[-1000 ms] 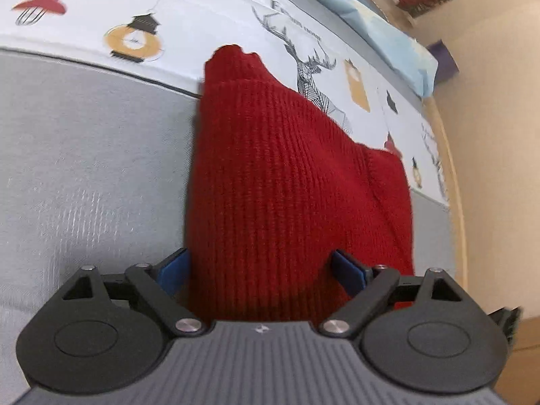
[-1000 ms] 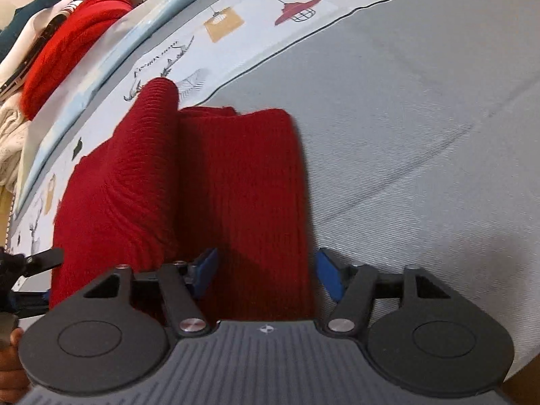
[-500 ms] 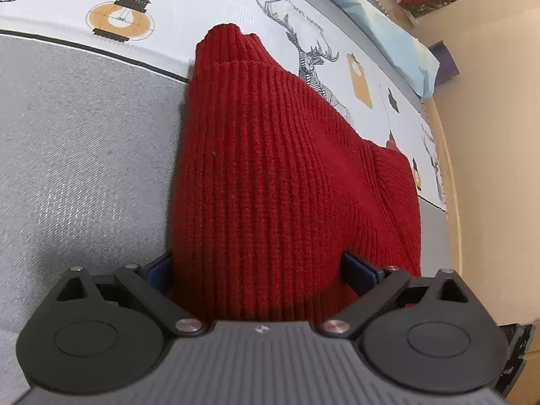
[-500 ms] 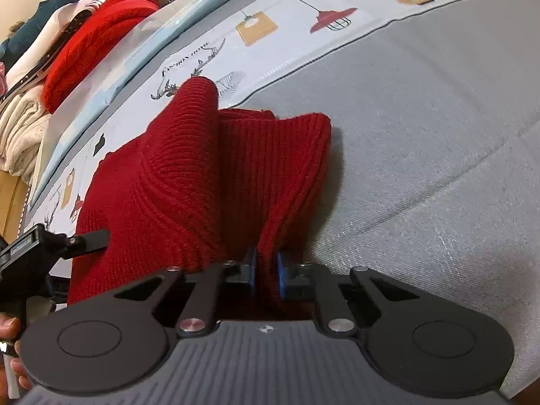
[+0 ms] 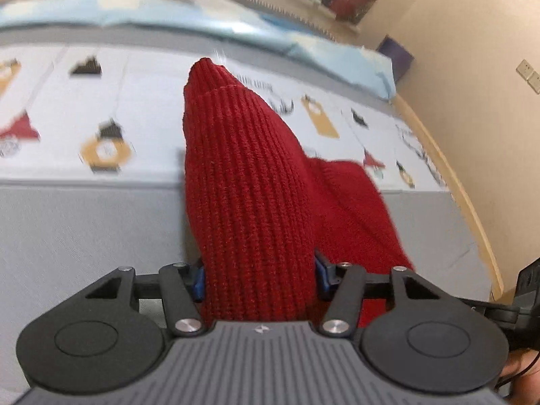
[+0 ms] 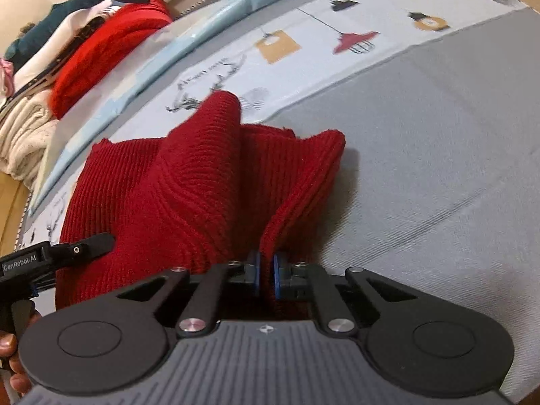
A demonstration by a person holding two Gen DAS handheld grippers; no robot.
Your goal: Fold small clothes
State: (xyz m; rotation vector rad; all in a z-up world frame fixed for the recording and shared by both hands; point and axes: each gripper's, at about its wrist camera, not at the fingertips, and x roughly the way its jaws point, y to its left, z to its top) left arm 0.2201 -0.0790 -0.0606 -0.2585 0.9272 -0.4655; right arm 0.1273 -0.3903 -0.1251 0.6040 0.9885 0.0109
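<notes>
A red ribbed knit garment (image 5: 249,195) lies partly folded on the grey table cover (image 5: 84,236). My left gripper (image 5: 258,276) is shut on a thick bunch of its near edge and lifts it into a ridge. My right gripper (image 6: 266,270) is shut on the garment's (image 6: 189,182) near right edge, with the blue pads nearly together, and that edge is raised off the cloth. The left gripper's body (image 6: 50,256) shows at the left of the right wrist view, beside the garment.
A white band printed with lamps and deer (image 6: 276,47) runs across the far side of the table cover (image 6: 438,135). A pile of clothes, red, cream and dark teal (image 6: 84,44), sits at the far left. A beige wall (image 5: 472,50) is on the right.
My left gripper has closed on the garment and lifted its edge. My right gripper shut on the right edge half a second ago and has raised it further.
</notes>
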